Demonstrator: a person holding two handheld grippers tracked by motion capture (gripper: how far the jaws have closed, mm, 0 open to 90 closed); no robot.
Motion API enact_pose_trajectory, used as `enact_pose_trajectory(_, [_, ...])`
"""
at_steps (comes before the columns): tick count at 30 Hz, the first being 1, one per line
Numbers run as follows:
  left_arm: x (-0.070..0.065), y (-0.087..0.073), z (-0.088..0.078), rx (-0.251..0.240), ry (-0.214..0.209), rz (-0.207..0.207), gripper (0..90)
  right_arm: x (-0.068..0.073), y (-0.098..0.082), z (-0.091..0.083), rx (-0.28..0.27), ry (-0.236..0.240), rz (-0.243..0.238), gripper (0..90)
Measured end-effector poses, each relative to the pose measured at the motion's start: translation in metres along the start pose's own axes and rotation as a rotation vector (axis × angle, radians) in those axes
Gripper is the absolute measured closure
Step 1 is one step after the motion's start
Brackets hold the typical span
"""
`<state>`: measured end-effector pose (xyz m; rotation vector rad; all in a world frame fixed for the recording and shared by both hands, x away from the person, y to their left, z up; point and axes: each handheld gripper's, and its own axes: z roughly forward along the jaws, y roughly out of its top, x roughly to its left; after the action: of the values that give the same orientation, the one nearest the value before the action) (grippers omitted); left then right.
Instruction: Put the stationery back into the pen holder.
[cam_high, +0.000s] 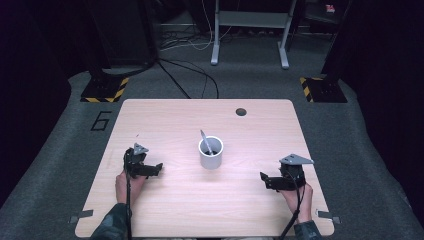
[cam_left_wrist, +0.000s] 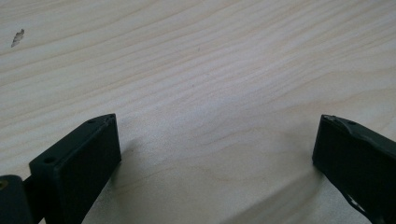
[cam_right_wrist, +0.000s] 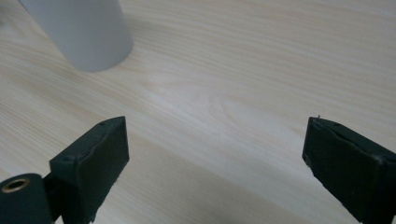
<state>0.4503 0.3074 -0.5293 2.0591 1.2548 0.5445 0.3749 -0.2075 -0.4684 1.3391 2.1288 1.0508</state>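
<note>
A white cup (cam_high: 210, 152) stands near the middle of the wooden table (cam_high: 165, 115), with a grey utensil (cam_high: 205, 140) leaning inside it. My left gripper (cam_high: 157, 168) rests low over the table to the cup's left and points toward it; in the left gripper view (cam_left_wrist: 217, 135) its jaws stand wide apart over bare wood. My right gripper (cam_high: 263, 178) sits to the cup's right near the front edge. Its jaws in the right gripper view (cam_right_wrist: 217, 135) are open with nothing between them, and the cup (cam_right_wrist: 79, 32) shows at the upper left, well ahead of the fingertips.
A dark round hole (cam_high: 241, 111) sits near the table's far edge. Beyond the table, cables (cam_high: 192, 75) run across the grey floor, past two striped stand bases (cam_high: 105, 90) (cam_high: 322, 90) and a metal frame (cam_high: 250, 30). A small mark (cam_left_wrist: 17, 37) dots the wood.
</note>
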Motion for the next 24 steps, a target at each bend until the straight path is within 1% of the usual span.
enact_pose_trajectory(1, [0.0,0.0,0.0,0.002,0.0,-0.001,0.9,-0.003,-0.005,0.0,0.014,-0.008,0.01,6.8])
enact_pose_trajectory(2, [0.0,0.0,0.0,0.002,0.0,-0.001,0.9,-0.005,-0.009,0.0,0.017,-0.006,0.013,6.8])
enact_pose_trajectory(4, [0.0,0.0,0.0,0.002,0.0,-0.001,0.9,-0.011,-0.022,0.0,0.037,-0.02,0.034,6.7])
enact_pose_trajectory(6, [0.0,0.0,0.0,0.0,0.0,0.0,0.9,-0.017,-0.032,0.0,0.047,-0.031,0.045,6.7])
enact_pose_trajectory(7, [0.0,0.0,0.0,0.002,0.0,-0.001,0.9,-0.018,-0.037,0.0,0.055,-0.035,0.065,6.6])
enact_pose_trajectory(10, [0.0,0.0,0.0,0.001,0.001,0.0,0.9,-0.024,-0.049,0.0,0.052,-0.051,0.075,6.3])
enact_pose_trajectory(11, [0.0,0.0,0.0,0.001,0.0,-0.001,0.9,-0.025,-0.052,0.0,0.051,-0.064,0.081,5.9])
enact_pose_trajectory(12, [0.0,0.0,0.0,0.001,0.001,0.0,0.9,-0.026,-0.054,0.0,0.05,-0.069,0.077,5.7])
enact_pose_trajectory(15, [0.0,0.0,0.0,0.001,0.002,-0.001,0.9,-0.029,-0.062,0.002,0.071,-0.083,0.088,3.8])
enact_pose_trajectory(16, [0.0,0.0,0.0,0.001,0.002,0.001,0.9,-0.029,-0.065,0.004,0.068,-0.087,0.092,3.7])
enact_pose_trajectory(17, [0.0,0.0,0.0,0.002,0.001,0.0,0.9,-0.03,-0.068,0.005,0.072,-0.082,0.08,3.4])
enact_pose_trajectory(18, [0.0,0.0,0.0,0.001,0.002,-0.001,0.9,-0.03,-0.071,0.006,0.064,-0.098,0.065,3.1])
enact_pose_trajectory(19, [0.0,0.0,0.0,0.001,0.002,-0.001,0.9,-0.028,-0.071,0.007,0.069,-0.121,0.048,2.2])
enact_pose_trajectory(20, [0.0,0.0,0.0,0.001,0.001,-0.001,1.0,-0.027,-0.071,0.007,0.081,-0.132,0.047,1.0])
enact_pose_trajectory(24, [0.0,0.0,0.0,0.001,0.002,-0.001,1.0,-0.027,-0.071,0.008,0.084,-0.131,0.05,0.0])
